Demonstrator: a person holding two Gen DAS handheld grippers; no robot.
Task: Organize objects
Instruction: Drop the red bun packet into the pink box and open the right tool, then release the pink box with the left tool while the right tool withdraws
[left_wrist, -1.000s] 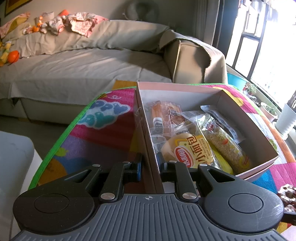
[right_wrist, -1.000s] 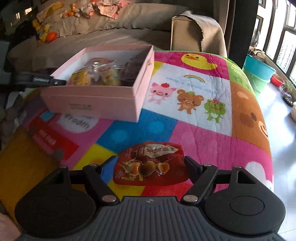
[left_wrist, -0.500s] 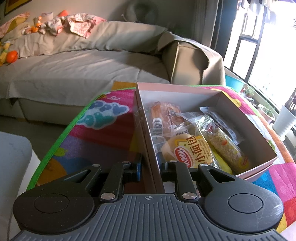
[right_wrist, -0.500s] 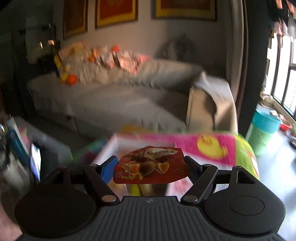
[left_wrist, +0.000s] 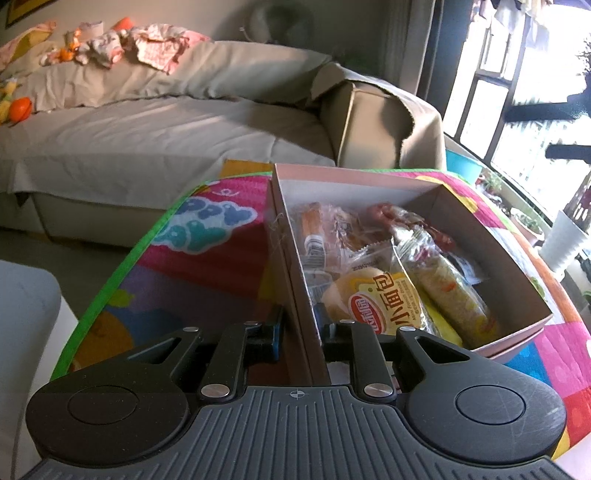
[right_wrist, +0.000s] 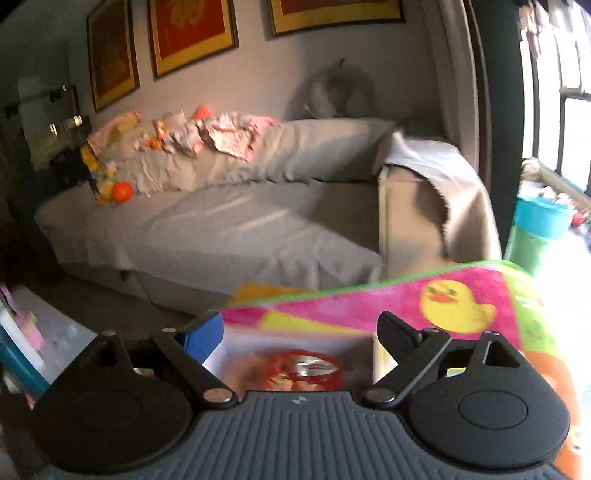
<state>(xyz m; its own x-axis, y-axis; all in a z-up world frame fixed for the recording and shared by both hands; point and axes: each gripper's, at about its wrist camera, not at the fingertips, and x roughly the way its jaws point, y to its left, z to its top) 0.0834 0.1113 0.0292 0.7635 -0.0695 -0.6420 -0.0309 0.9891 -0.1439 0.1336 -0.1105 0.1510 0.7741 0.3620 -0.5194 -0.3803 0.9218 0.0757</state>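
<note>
Left gripper (left_wrist: 299, 332) clamps the near-left wall of the pink box (left_wrist: 480, 225), one finger outside, one inside, jaws nearly together on the cardboard. Right gripper (right_wrist: 299, 332) jaws spread wide, nothing between them; red snack pouch (right_wrist: 301, 369) sits blurred below the gap, over the box interior, apart from both fingers. Can't tell if it rests on the other packs. Same red pouch shows in the left view at the box's far middle (left_wrist: 391, 216).

Box contents, left view: yellow bread pack (left_wrist: 376, 299) nearest the gripper, long clear-wrapped grain bar (left_wrist: 447, 284) just right of it, sausage snack pack (left_wrist: 314, 236) toward the far-left corner.

Box stands on a colourful cartoon mat (left_wrist: 207, 258); yellow duck patch (right_wrist: 454, 301) visible in the right view. Grey-covered sofa (left_wrist: 147, 147) beyond, clothes and toys on its back (left_wrist: 122, 44).
</note>
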